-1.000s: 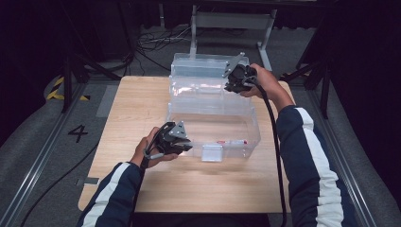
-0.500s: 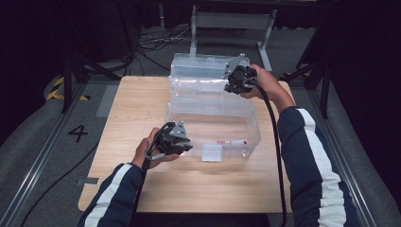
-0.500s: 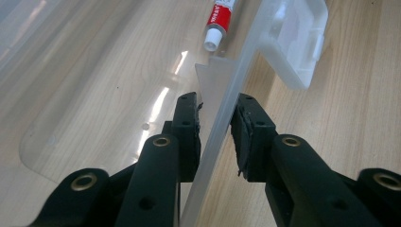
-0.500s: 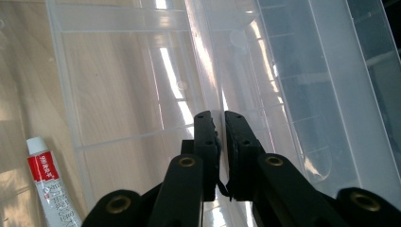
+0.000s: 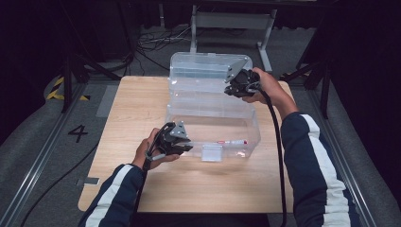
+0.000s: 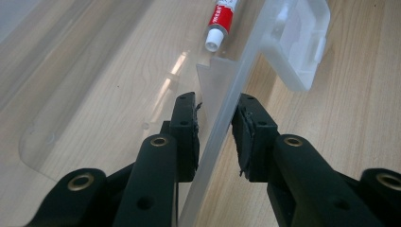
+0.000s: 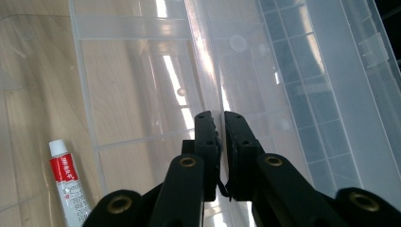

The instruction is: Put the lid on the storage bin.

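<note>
A clear plastic box (image 5: pixel 213 124) stands on the wooden table (image 5: pixel 132 113), with its lid (image 5: pixel 203 71) raised at the back. A red and white tube (image 5: pixel 232 142) lies inside near the front wall. My left gripper (image 5: pixel 187 146) straddles the box's front wall (image 6: pixel 236 85); its pads stand apart from the thin plastic, so it is open (image 6: pixel 215 113). My right gripper (image 5: pixel 231 90) is at the lid's upper right edge. In the right gripper view its jaws (image 7: pixel 218 123) are shut on that clear lid edge (image 7: pixel 210 71), and the tube (image 7: pixel 66 184) lies below to the left.
A white latch (image 6: pixel 298 42) hangs on the box's front wall, to the right of my left gripper. A metal frame (image 5: pixel 231 21) and cables (image 5: pixel 151 40) sit on the floor behind the table. Rails run along both sides of the table.
</note>
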